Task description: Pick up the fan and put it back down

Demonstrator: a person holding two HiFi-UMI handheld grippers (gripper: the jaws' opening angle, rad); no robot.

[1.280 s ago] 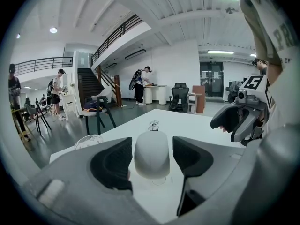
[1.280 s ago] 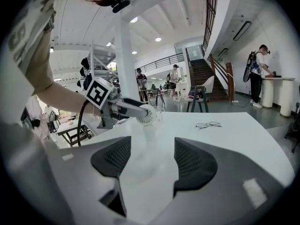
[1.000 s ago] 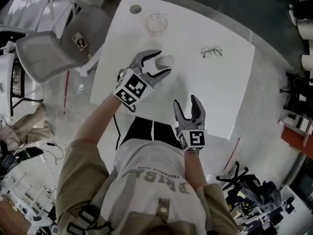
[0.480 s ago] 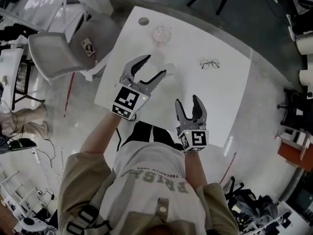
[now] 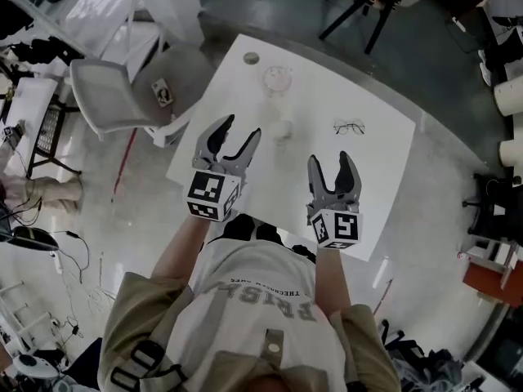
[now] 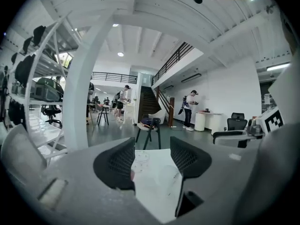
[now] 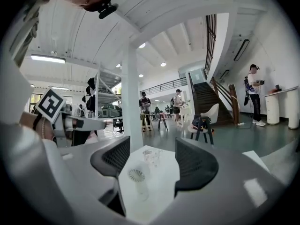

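The small white fan (image 5: 283, 129) stands on the white table (image 5: 368, 186), near its middle. My left gripper (image 5: 239, 129) hangs above the table's left part, apart from the fan. Its jaws are closing with nothing between them. My right gripper (image 5: 331, 160) is raised over the near part of the table, open and empty, its jaws widening slightly. In the left gripper view the fan (image 6: 167, 177) shows far off between the fingers. The right gripper view shows the fan (image 7: 137, 177) upright on the table beyond the jaws.
A clear round dish (image 5: 276, 78) sits at the table's far side, and a pair of spectacles (image 5: 350, 126) lies right of the fan. A grey chair (image 5: 131, 96) stands off the table's left edge. People stand far off in the hall.
The fan was between my left gripper's jaws one second ago; now it stands alone on the table. Both grippers have lifted and drawn back from the tabletop.
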